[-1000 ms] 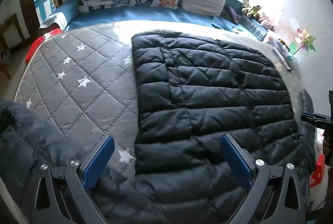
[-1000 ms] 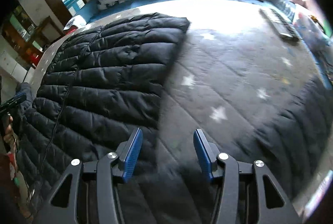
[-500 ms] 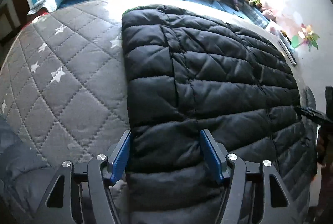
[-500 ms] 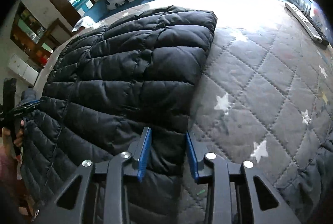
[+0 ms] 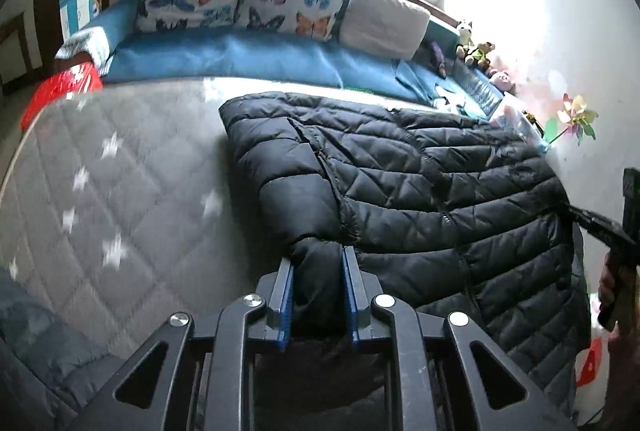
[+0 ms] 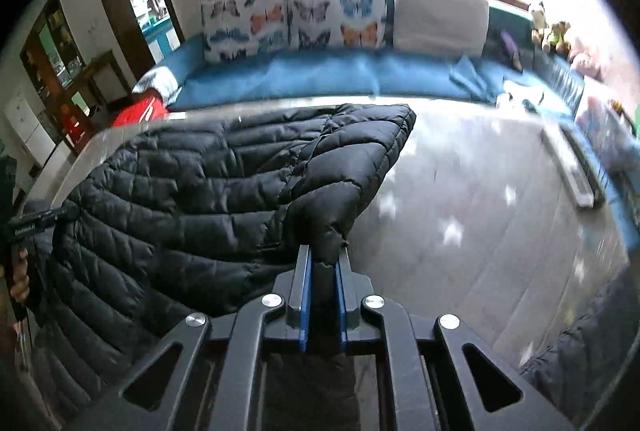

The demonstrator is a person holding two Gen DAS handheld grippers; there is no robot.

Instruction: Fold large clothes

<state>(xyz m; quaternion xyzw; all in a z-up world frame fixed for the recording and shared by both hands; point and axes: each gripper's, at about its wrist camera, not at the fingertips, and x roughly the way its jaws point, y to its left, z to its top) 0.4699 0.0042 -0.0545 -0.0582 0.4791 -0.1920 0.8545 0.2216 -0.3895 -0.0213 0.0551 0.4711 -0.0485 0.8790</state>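
Item, black puffer jacket (image 5: 420, 191): lying across the centre and right of the left wrist frame on the grey star-quilted mattress (image 5: 100, 199), its near corner now rising off the surface where half a second ago it was lying flat. Item, left gripper (image 5: 317, 263): at lower centre, now clamping a bunched fold of the jacket edge between blue pads that were straddling it wider before. Item, right gripper (image 6: 323, 263): at lower centre of the right wrist frame, likewise pinching the jacket's (image 6: 224, 191) opposite near corner, lifting it; butterfly cushions (image 6: 296, 15) sitting at upper centre.
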